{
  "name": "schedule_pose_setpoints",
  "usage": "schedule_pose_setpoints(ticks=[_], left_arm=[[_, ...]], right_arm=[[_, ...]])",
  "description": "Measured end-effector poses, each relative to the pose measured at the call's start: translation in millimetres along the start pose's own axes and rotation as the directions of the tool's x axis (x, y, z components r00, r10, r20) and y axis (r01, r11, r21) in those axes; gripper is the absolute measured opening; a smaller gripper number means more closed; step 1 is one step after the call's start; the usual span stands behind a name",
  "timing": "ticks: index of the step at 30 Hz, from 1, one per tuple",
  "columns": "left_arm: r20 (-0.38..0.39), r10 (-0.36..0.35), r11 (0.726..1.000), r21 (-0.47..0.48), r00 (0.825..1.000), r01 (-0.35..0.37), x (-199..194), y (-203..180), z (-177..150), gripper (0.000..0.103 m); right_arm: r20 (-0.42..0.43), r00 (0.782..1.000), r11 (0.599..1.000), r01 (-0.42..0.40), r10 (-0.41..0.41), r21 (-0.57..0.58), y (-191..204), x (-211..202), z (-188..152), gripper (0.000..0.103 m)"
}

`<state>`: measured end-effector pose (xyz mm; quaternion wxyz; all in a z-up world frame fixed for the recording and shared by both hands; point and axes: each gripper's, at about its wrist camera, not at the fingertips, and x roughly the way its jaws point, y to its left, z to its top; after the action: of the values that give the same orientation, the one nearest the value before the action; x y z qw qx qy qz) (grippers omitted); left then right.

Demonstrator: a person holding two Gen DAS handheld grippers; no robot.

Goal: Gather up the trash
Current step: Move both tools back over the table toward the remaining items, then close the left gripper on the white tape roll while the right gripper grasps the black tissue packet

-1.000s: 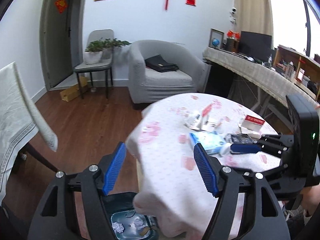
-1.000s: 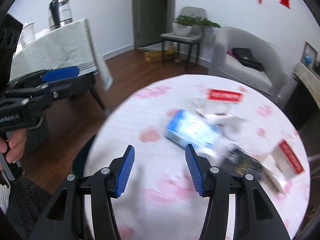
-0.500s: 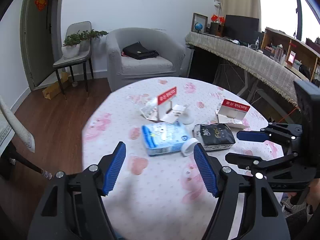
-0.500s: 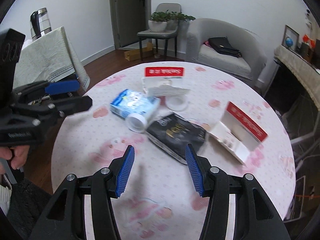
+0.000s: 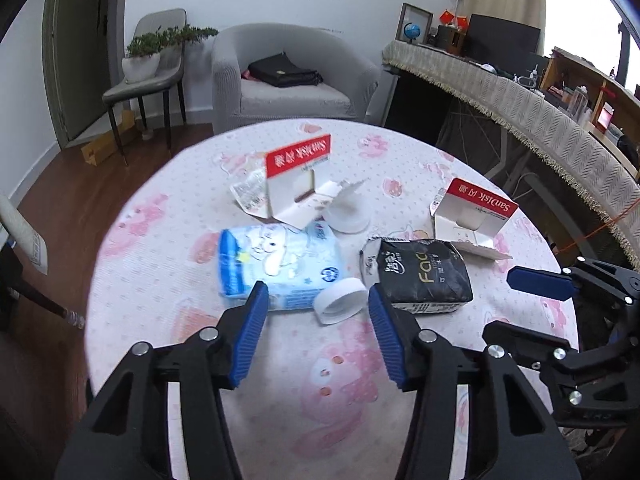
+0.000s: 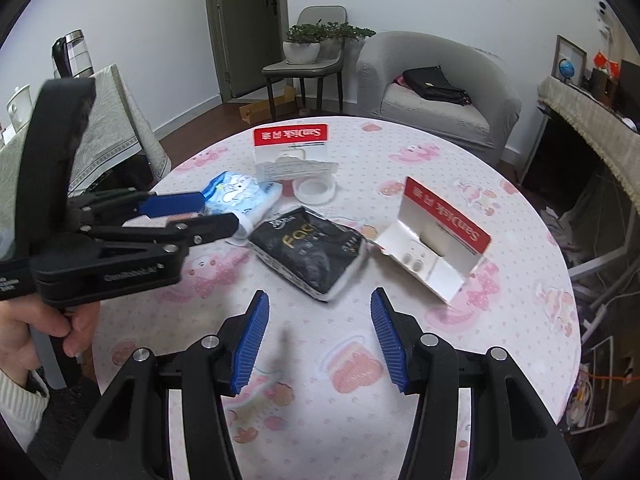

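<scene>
The left gripper (image 5: 316, 304) is lining up on the white tape ring (image 5: 340, 301), which sits right between its fingertips; the jaws have just been narrowing yet nothing is pinched. Just left of them lies the blue tissue pack (image 5: 278, 264), just right the black tissue pack (image 5: 420, 276). The right gripper (image 6: 318, 312) hangs with jaws spread and empty, the black pack straight ahead, the opened red-and-white box (image 6: 436, 240) off to the right. All this litter on the round table (image 5: 168, 320) is left to collect
</scene>
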<state>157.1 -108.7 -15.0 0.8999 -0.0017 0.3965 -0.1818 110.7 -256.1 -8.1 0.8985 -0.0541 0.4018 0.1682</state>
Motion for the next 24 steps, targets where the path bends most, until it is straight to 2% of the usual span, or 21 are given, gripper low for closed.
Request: schedule_pose_setpoints(ticks=[10,12,13,14,17,24], left_arm=[[-0.022,0.013,1.000,-0.024,1.000,-0.013,11.5,-0.9,4.7,0.051],[-0.022,0.017,1.000,-0.024,1.000,-0.017,11.6,-0.5,5.2,0.047],[-0.021,0.016,1.000,-0.023,1.000,-0.016,11.4,-0.4,5.7,0.042],[-0.021,0.013,1.000,-0.022,1.000,-0.013,11.7,-0.2,6.2,0.036],[-0.023,0.004,1.000,-0.013,1.000,-0.004,11.6,-0.7,5.4,0.031],[-0.024,-0.014,1.000,-0.011,1.000,0.014,7.3,1.3,3.2,0.031]], right_arm=[[-0.033,0.999,1.000,-0.006,0.006,-0.004,-8.5,6.9,-2.2,0.054],[-0.044,0.999,1.000,-0.017,0.017,0.001,-9.1,12.0,-2.4,0.054],[-0.049,0.999,1.000,-0.021,0.021,0.002,-8.0,14.1,-3.1,0.054],[-0.055,0.998,1.000,-0.022,0.023,0.004,-7.7,16.5,-4.1,0.055],[-0.065,0.997,0.999,-0.030,0.031,0.013,-9.3,21.6,-5.8,0.060],[-0.057,0.997,0.998,-0.050,0.052,0.042,-12.9,29.2,-2.7,0.069]])
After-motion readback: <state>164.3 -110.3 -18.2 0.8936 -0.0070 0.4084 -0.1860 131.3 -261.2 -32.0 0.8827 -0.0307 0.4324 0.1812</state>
